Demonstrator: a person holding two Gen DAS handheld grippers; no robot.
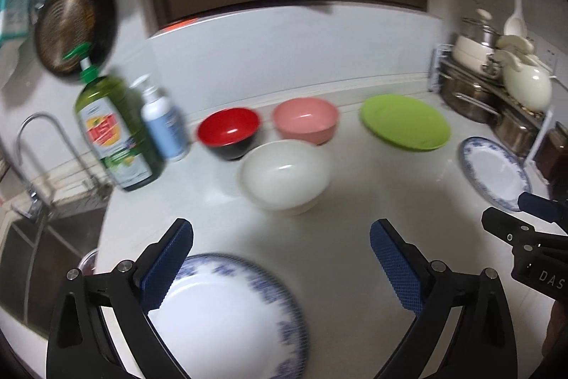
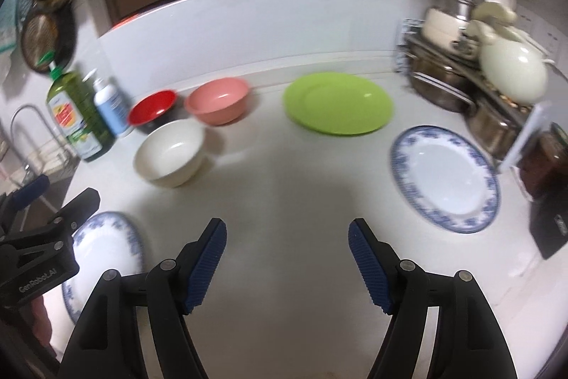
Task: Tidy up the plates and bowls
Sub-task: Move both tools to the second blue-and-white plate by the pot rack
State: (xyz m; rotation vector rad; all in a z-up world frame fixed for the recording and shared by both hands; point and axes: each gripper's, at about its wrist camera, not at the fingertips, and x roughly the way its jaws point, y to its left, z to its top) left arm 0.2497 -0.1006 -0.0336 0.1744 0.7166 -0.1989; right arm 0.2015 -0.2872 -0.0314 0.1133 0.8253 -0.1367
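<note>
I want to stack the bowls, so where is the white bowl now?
The white bowl stands on the counter, left in the right wrist view, just in front of the red bowl and pink bowl.

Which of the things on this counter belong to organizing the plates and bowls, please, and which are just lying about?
Job: red bowl, pink bowl, white bowl, green plate, two blue-rimmed plates.

Lying about: dish soap bottle, pump bottle, pot rack, faucet.
</note>
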